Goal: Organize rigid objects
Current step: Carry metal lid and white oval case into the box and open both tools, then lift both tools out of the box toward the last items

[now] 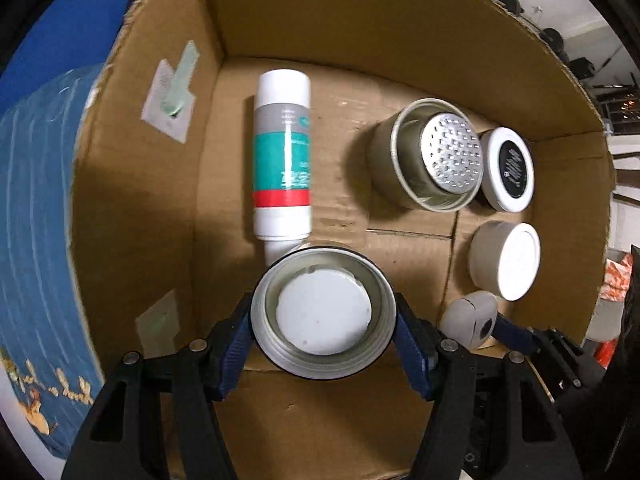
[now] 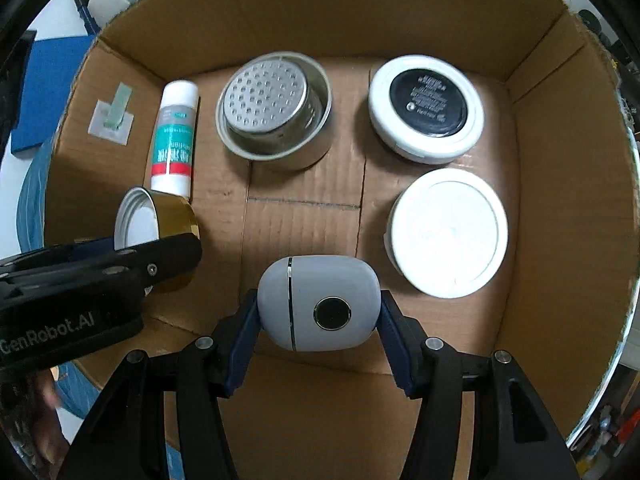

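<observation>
- The left claw (image 1: 323, 322) sits at the lower centre of the left wrist view, its two blue-padded fingers (image 1: 234, 350) pressed against the sides of a round gold-sided lid (image 1: 323, 316); the lid's open, threaded side with its white liner faces the camera.
- In the right wrist view the same lid (image 2: 160, 224) appears at the left edge of the frame, with the left claw's black body across its lower part.
- The right claw (image 2: 319, 314) is at the lower centre of its own view, closed on a pale grey egg-shaped case (image 2: 319, 302) with a dark round button on its face.
- Both held things hang inside an open cardboard box (image 2: 400, 8), over its floor.
- A white bottle (image 2: 175, 138) with a teal and red label lies on its side at the left of the box floor, near the left wall.
- A metal tin (image 2: 276, 112) with a perforated insert stands at the upper centre.
- A white jar with a black label (image 2: 426, 108) stands at the upper right, and a plain white jar (image 2: 446, 232) just below it in the frame.
- A taped paper patch (image 2: 114, 116) sticks to the box's left wall.
- A blue cloth (image 1: 36, 200) lies outside the box at the left of the left wrist view.
</observation>
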